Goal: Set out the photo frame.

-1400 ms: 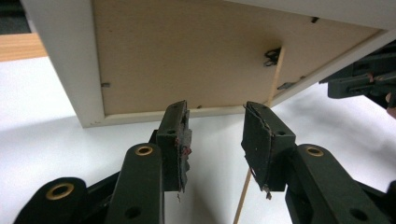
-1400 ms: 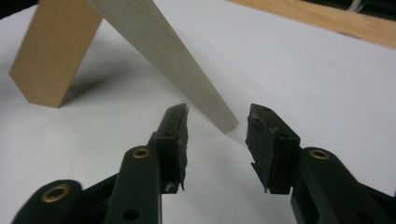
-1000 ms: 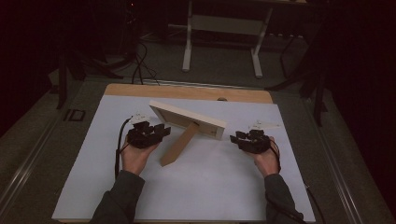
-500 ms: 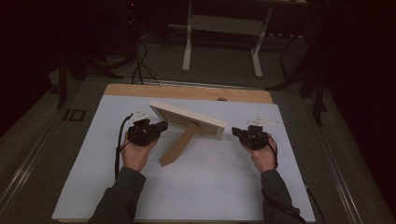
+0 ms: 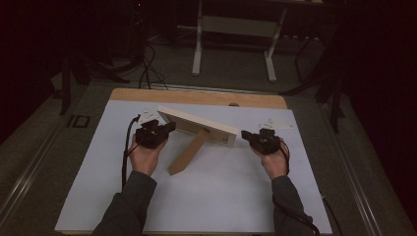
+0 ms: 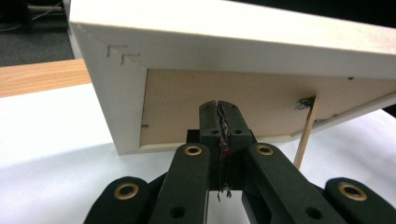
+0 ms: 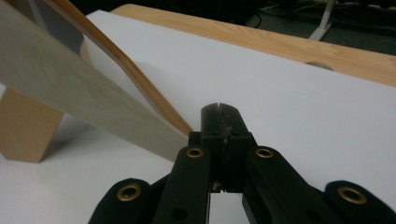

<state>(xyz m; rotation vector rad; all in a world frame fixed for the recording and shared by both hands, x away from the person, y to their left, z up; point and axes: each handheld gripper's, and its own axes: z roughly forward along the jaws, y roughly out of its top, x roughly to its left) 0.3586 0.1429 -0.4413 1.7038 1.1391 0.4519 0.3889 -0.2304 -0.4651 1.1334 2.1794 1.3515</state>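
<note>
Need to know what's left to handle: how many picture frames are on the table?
1. A white wooden picture frame stands tilted on its brown prop at mid-table, on the white sheet, between the left gripper and the right gripper. Nothing appears hidden.

A cream-white picture frame (image 5: 196, 126) with a tan backing board and a light wooden stand (image 5: 188, 153) is seen on a white sheet (image 5: 206, 196); both grippers are black.

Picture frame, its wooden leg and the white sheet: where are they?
picture frame (image 5: 196, 125), high view, its white top edge
wooden leg (image 5: 189, 152), high view, middle of the prop
white sheet (image 5: 216, 196), high view, bare part near the person
</note>
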